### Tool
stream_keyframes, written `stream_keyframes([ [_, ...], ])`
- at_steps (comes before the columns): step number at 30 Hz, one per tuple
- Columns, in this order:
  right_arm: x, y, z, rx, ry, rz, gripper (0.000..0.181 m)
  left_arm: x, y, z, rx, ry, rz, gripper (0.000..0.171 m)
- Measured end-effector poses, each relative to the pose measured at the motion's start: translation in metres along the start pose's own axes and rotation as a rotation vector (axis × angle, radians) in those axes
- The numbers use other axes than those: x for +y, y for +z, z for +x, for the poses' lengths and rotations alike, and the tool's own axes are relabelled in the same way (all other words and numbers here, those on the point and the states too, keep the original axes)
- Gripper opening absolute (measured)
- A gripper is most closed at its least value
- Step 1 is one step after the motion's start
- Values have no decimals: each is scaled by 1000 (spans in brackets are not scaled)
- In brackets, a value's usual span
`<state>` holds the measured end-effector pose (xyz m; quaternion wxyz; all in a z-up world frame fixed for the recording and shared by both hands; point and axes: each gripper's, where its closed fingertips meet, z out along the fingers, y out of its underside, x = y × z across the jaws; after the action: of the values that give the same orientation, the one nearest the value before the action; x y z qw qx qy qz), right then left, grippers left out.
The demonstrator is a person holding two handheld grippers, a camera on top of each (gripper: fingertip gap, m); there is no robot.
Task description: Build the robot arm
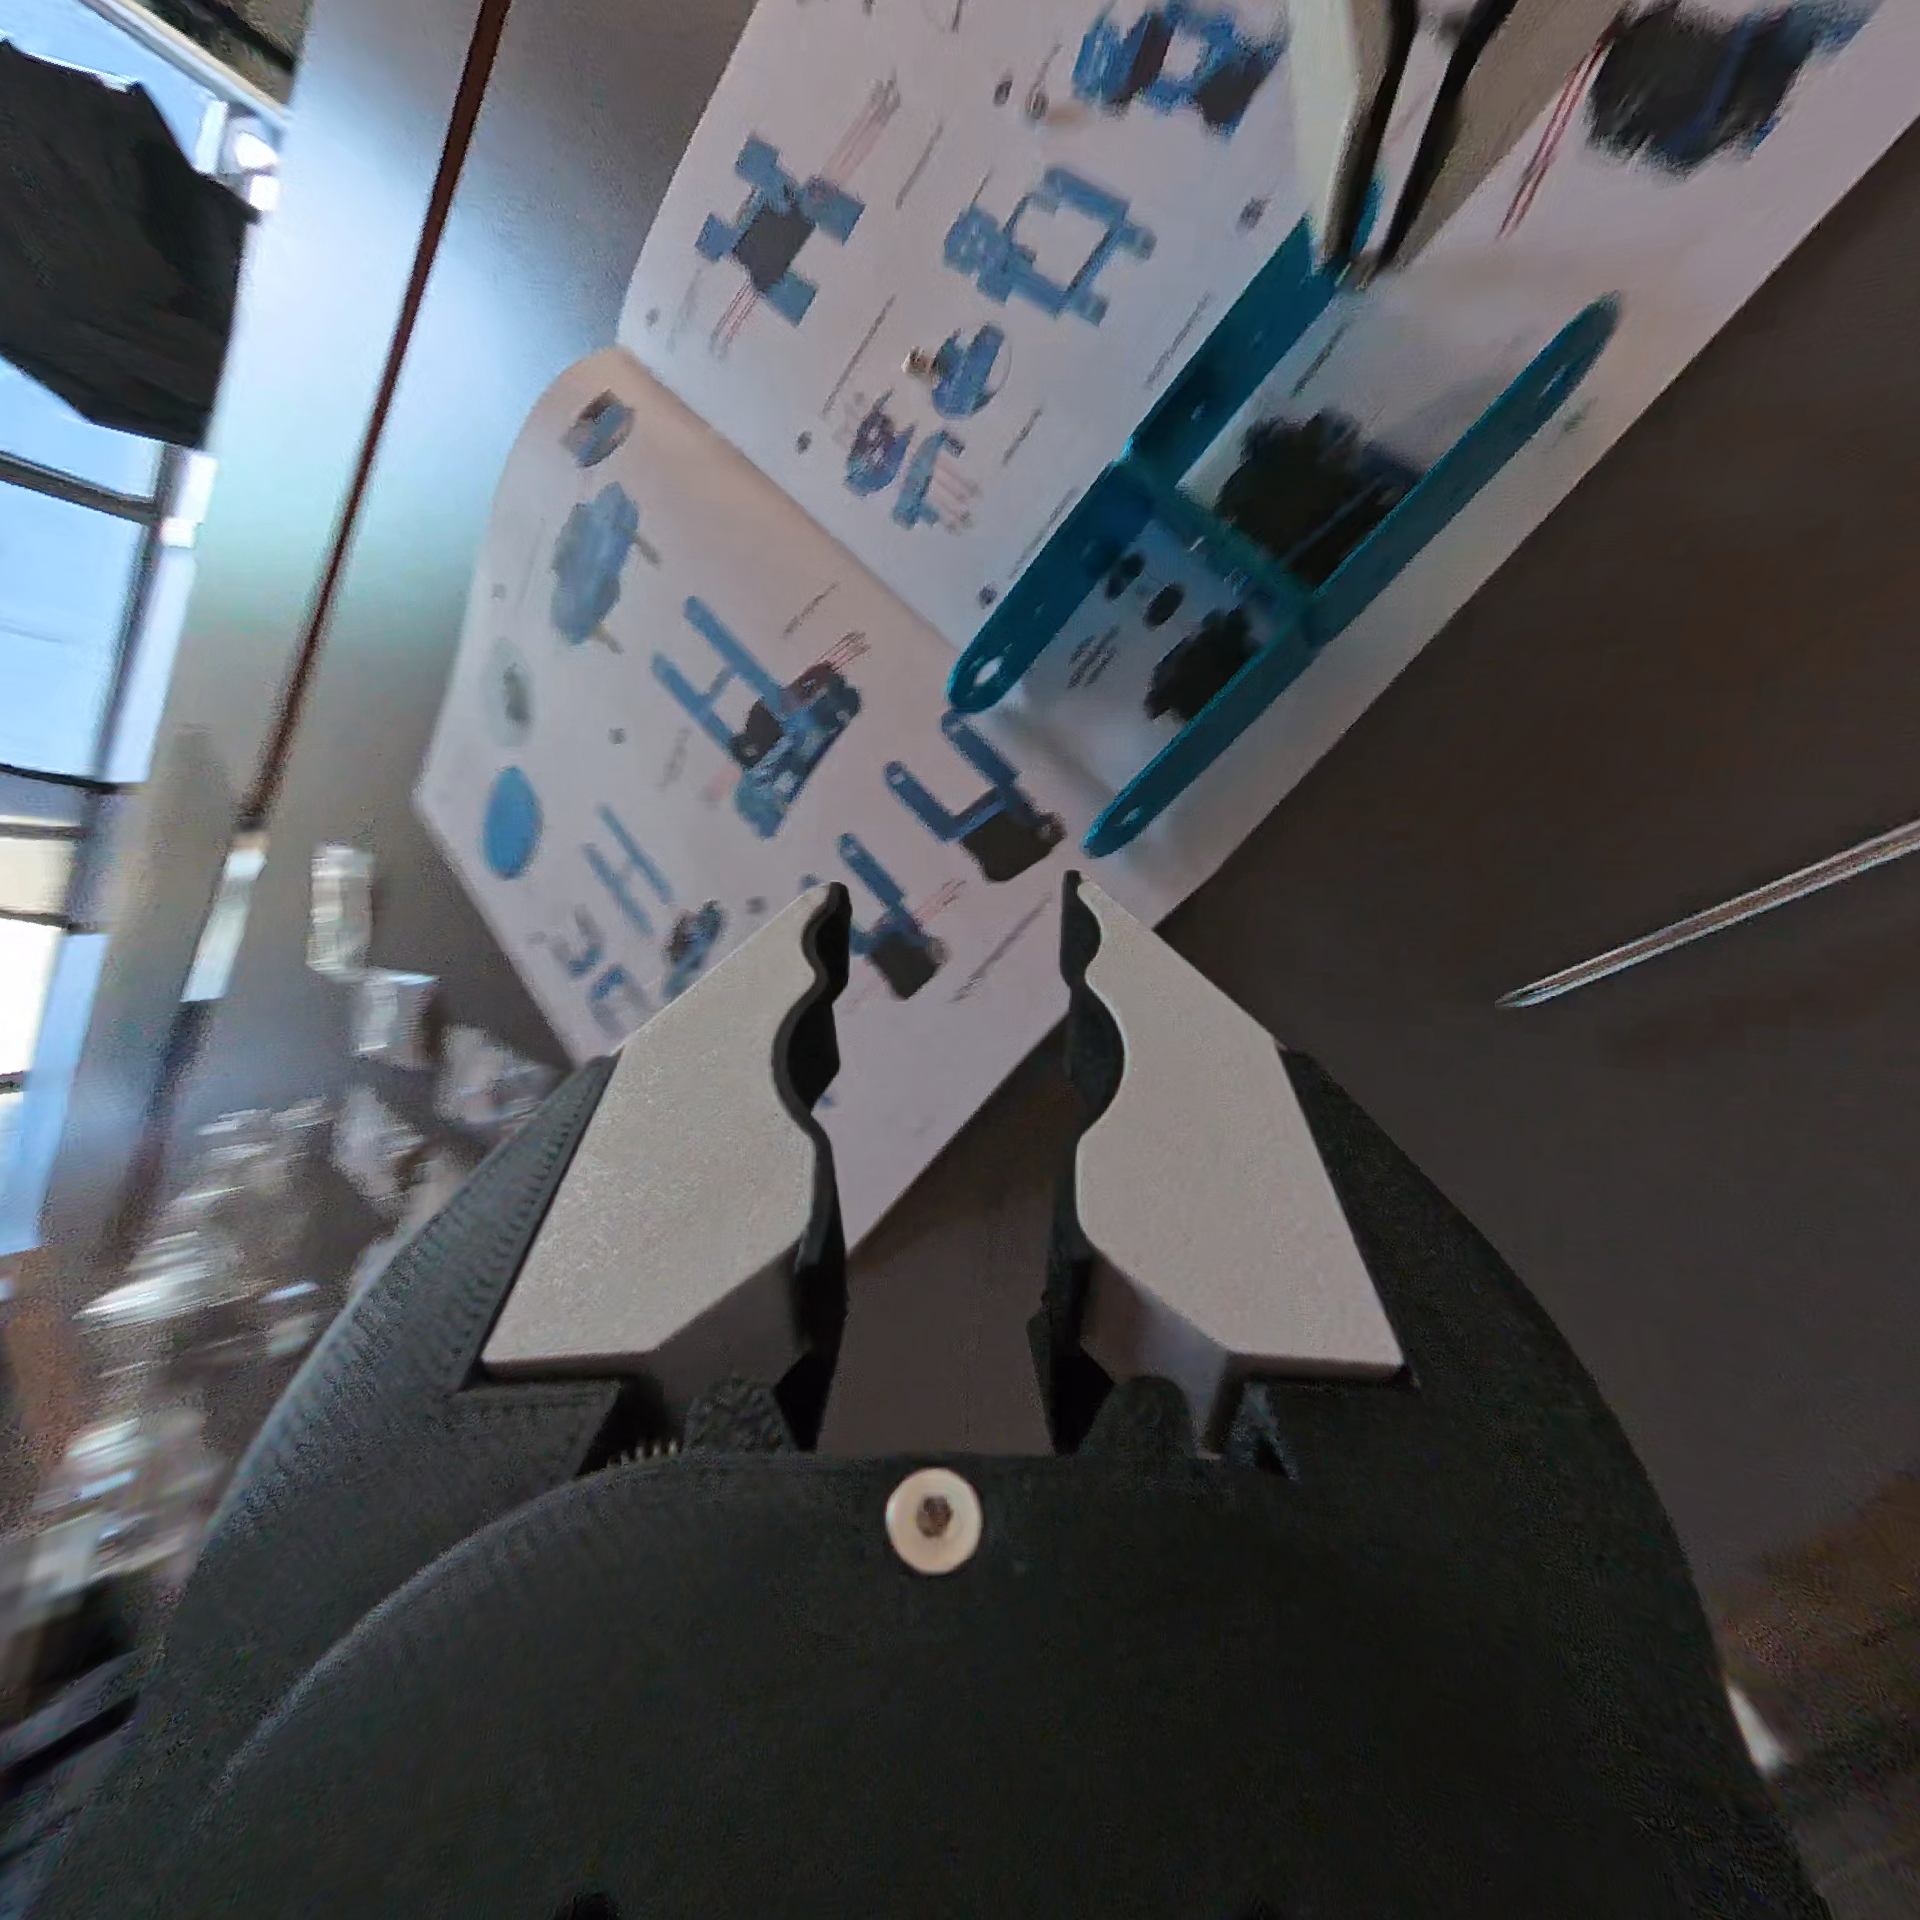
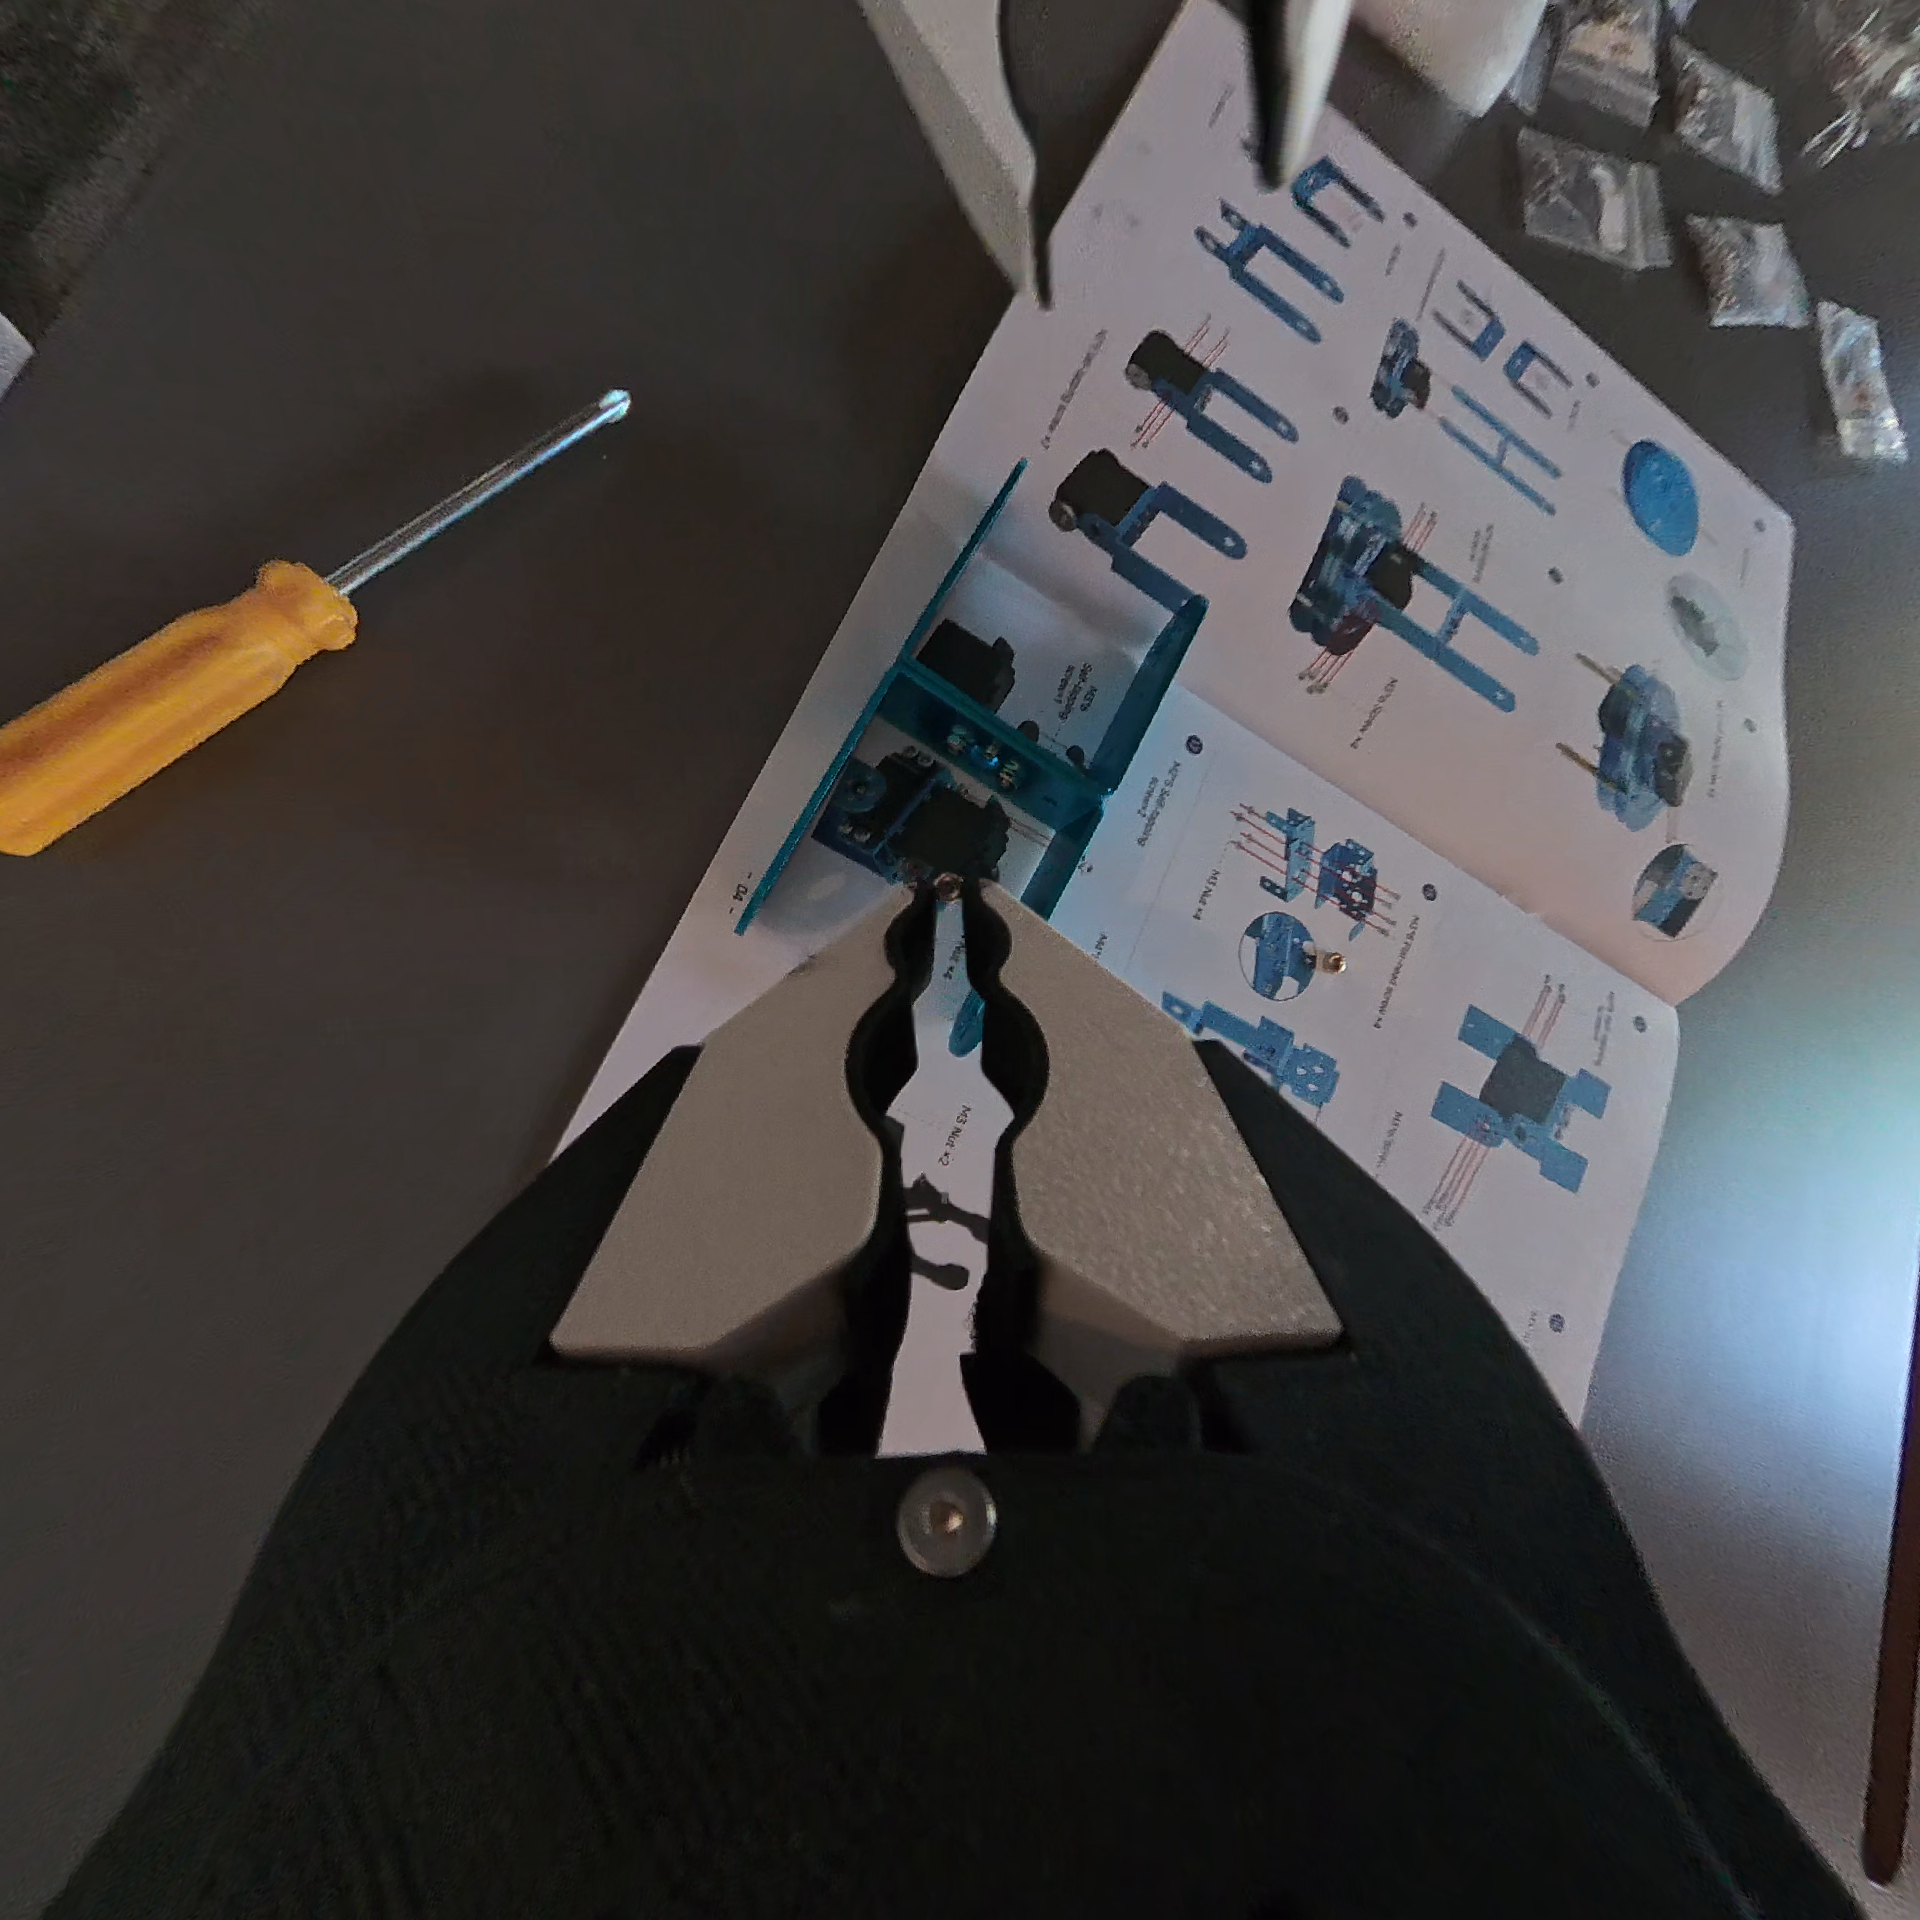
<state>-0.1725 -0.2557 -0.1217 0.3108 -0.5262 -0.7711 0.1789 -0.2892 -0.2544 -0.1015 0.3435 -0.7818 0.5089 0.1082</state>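
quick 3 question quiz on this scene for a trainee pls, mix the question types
1. True or false: the left tongs are open and hold nothing.
2. The right tongs pinch which thing? A) small screw B) screwdriver C) plastic bag
3. Fill in: the blue bracket stands on the open ___.

Key: 1 true; 2 A; 3 booklet

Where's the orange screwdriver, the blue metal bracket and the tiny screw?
Orange screwdriver (image 2: 166,701): right wrist view, middle of its handle.
Blue metal bracket (image 2: 982,743): right wrist view, its cross plate.
Tiny screw (image 2: 945,885): right wrist view, its head, pinched at the right gripper's tips.
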Motion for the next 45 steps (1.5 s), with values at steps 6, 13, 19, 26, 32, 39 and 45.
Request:
stream_keyframes([
  [6, -32, -26, 8, 182, -51, 174, 4, -50, -30, 30, 475, -628, 533, 26],
  [13, -56, -51, 7, 348, -154, 271, 4, -106, -49, 29, 733, -898, 868, 26],
  [19, -59, -56, 9, 384, -176, 278, 4, -118, -38, 31, 771, -917, 853, 17],
  [26, -55, -51, 12, 391, -192, 249, 4, -123, -29, 32, 806, -938, 847, 13],
  [32, -52, -50, 15, 402, -183, 245, 4, -124, -25, 32, 811, -938, 838, 2],
  [39, -65, -61, 12, 364, -130, 359, 5, -128, -41, 31, 913, -930, 942, 0],
  [45, -76, -77, 1, 236, -84, 541, 10, -131, -62, 37, 1121, -948, 1034, 0],
])
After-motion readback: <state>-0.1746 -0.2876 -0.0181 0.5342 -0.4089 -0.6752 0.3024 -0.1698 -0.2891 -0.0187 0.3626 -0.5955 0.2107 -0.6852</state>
